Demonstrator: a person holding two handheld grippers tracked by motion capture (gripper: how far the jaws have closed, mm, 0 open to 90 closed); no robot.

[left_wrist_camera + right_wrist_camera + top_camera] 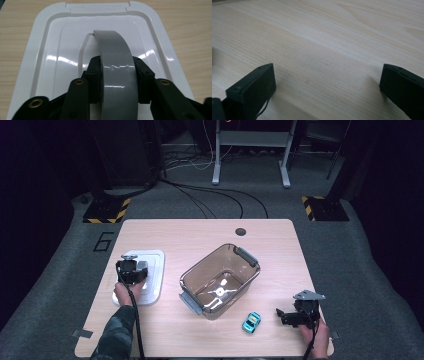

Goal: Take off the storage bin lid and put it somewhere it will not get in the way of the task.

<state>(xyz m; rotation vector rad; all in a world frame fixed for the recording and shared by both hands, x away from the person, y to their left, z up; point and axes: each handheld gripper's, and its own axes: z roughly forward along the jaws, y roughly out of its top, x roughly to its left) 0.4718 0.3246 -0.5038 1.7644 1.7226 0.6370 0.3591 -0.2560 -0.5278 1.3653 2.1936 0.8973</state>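
A white plastic lid [156,270] lies flat on the left part of the wooden table [200,232]. My left gripper [131,271] is down on it. In the left gripper view the lid [57,50] has an arched grey handle [116,47], and my left gripper [118,68] has its black pads [95,68] lying against both sides of that handle. My right gripper [281,316] rests low at the front right, its jaws pointing left toward a small turquoise toy car [251,321]. My right gripper [327,82] is open, with bare wood between its jaws.
A clear brownish plastic bin [200,262] with grey end handles stands slanted at the table's middle, with nothing inside. A dark round hole [240,231] sits near the far edge. Cables and stand legs lie on the floor beyond.
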